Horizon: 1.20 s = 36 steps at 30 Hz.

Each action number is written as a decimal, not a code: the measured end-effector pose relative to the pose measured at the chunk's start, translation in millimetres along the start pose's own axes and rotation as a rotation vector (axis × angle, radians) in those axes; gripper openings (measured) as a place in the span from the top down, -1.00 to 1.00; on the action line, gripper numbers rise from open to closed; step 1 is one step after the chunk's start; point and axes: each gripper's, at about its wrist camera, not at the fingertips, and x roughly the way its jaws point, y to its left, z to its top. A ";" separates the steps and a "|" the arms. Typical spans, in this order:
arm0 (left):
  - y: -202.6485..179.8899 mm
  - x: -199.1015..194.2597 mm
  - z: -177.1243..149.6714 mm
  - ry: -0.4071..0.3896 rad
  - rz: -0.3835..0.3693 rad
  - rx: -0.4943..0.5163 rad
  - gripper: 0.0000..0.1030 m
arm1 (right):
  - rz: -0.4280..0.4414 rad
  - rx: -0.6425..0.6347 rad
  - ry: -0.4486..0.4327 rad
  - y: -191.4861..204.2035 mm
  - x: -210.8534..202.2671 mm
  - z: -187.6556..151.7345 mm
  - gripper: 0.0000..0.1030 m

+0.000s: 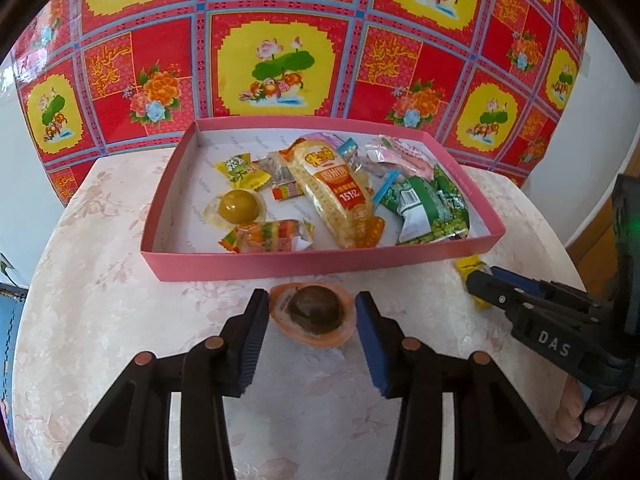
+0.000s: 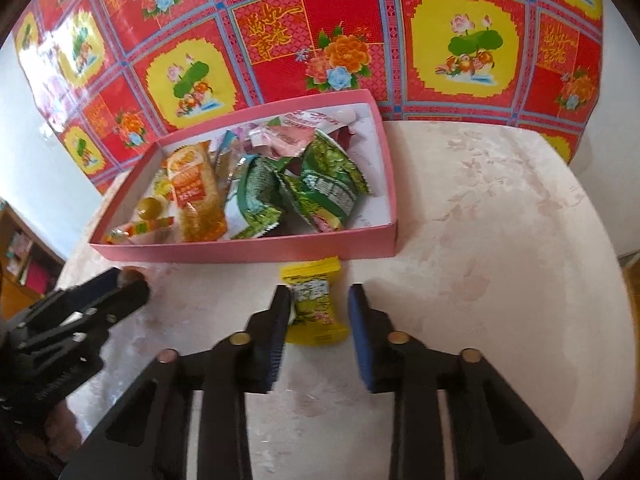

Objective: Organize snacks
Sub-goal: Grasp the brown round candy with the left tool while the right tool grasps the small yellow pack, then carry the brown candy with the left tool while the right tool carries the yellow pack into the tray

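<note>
Both tongs tilt down at the pale table (image 1: 120,340), side by side just in front of the pink box (image 1: 320,266). L gripper (image 1: 312,300) has its pads pressed on either side of a brown jelly cup (image 1: 314,314) resting on the tabletop near the box's front wall. R gripper (image 2: 320,292), reaching in from the right w/ a person's fingers (image 1: 572,412) on its handle, pinches a yellow wrapped candy (image 2: 316,308) by the box's near right corner. Other snacks lie inside the box, incl. green packets (image 2: 320,184). Red floral cloth (image 1: 280,60) hangs behind.
</note>
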 end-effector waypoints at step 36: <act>24.3 -31.4 55.0 -0.132 0.042 -0.017 0.10 | 0.104 -0.036 -0.099 23.0 -40.0 38.5 0.60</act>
